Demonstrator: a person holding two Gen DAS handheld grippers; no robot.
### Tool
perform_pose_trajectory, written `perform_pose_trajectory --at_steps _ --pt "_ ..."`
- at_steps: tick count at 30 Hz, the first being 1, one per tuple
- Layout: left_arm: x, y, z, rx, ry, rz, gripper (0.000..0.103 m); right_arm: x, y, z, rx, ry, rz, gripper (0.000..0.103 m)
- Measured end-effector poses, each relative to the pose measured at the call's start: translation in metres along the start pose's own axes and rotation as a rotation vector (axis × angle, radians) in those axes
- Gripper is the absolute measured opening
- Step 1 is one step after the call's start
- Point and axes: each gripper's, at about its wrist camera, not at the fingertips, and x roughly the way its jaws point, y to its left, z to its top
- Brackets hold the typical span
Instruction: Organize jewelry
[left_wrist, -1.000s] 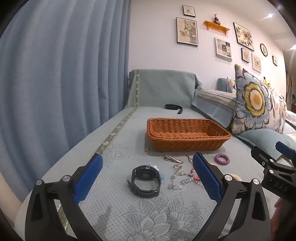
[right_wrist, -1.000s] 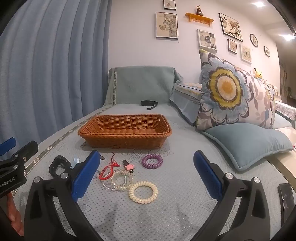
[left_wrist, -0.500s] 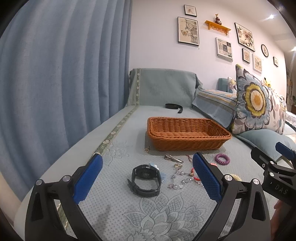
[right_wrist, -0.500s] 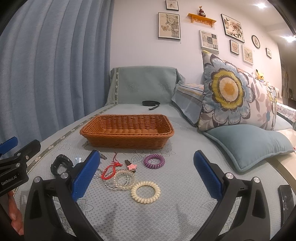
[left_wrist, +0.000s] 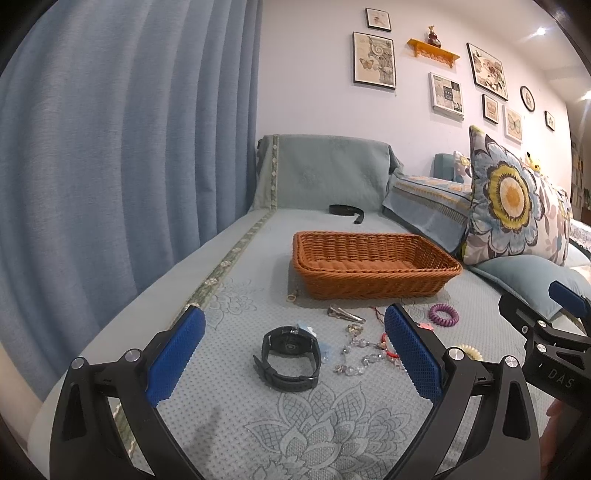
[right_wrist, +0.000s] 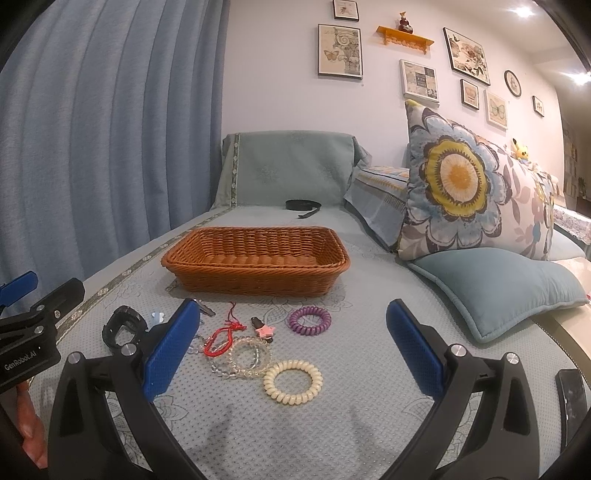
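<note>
Left wrist view: our left gripper (left_wrist: 293, 345) holds its blue fingers (left_wrist: 173, 354) spread wide, gripping nothing, above the sofa cover (left_wrist: 229, 332).
Between those fingers: we see the black watch (left_wrist: 290, 358) lying on the cover, with a clear bead bracelet (left_wrist: 356, 356) just beside it.
Right wrist view: our right gripper (right_wrist: 293, 349) is likewise wide open and empty.
Before it: a cream coil hair tie (right_wrist: 293, 382) lies nearest, touching clear bead bracelets (right_wrist: 242, 356); a red cord bracelet (right_wrist: 221, 334), a pink star clip (right_wrist: 264, 328) and a purple coil hair tie (right_wrist: 309, 320) lie near.
Beyond: we see the wicker basket (right_wrist: 255, 264) behind the jewelry, nothing visible inside.
Right side: a floral pillow (right_wrist: 472, 192) leans above a plain blue cushion (right_wrist: 495, 288).
</note>
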Motion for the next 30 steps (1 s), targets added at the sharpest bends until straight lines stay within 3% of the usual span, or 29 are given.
perform_pose_trajectory --at_steps 13,17,19,22,26,30 --pt "0.003 0.000 0.000 -0.006 0.008 0.005 0.095 0.001 0.001 0.000 -0.002 0.004 0.006 0.097" --pt "0.008 0.012 0.001 -0.018 0.038 0.031 0.095 0.007 -0.002 0.000 -0.013 0.027 -0.027 0.097" --pt "0.018 0.031 0.002 -0.037 0.098 0.103 0.094 0.011 -0.007 0.000 -0.001 0.050 -0.048 0.097" --pt "0.035 0.070 -0.002 -0.128 0.217 0.114 0.086 0.022 -0.020 -0.002 0.047 0.105 -0.054 0.094" --pt "0.051 0.101 -0.011 -0.228 0.326 0.028 0.084 0.037 -0.034 -0.008 0.091 0.202 -0.036 0.077" --pt "0.066 0.095 -0.018 -0.265 0.405 -0.082 0.067 0.050 -0.042 -0.015 0.087 0.277 -0.010 0.060"
